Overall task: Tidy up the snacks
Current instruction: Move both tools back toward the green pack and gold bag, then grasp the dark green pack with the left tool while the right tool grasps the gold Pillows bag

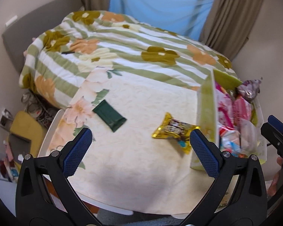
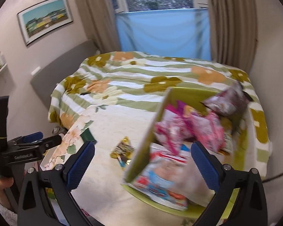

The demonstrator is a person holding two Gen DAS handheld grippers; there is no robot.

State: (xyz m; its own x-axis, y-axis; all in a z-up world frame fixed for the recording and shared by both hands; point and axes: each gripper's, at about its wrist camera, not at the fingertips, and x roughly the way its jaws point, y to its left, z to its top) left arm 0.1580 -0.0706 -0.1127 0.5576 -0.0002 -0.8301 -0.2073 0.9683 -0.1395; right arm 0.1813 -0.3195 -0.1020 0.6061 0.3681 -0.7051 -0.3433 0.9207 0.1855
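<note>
Hovering over the counter (image 1: 134, 169), both hand-held grippers have jaws spread wide and hold nothing. Left hand-held gripper (image 1: 140, 150) sits above the near edge of the cream floral tablecloth (image 1: 151, 98). Yellow candy bag (image 1: 174, 130) lies just ahead of its right finger (image 1: 203, 153), slightly inside the gap line, not touching. Dark green packet (image 1: 109, 115) lies flat ahead of the left finger (image 1: 78, 151), toward the counter's left edge, well apart from the yellow bag. Green snack box (image 1: 207, 103) stands at the right edge, just beside the yellow bag, filled with pink and white snack packs (image 1: 234, 113). Right hand-held gripper (image 2: 142, 162) hangs over the box's near corner; box wall (image 2: 151, 137) and a blurred white-red pack (image 2: 164, 180) fall between its fingers. Contact cannot be told due to blur. Striped floral bedspread (image 1: 122, 52) lies beyond the far edge.
</note>
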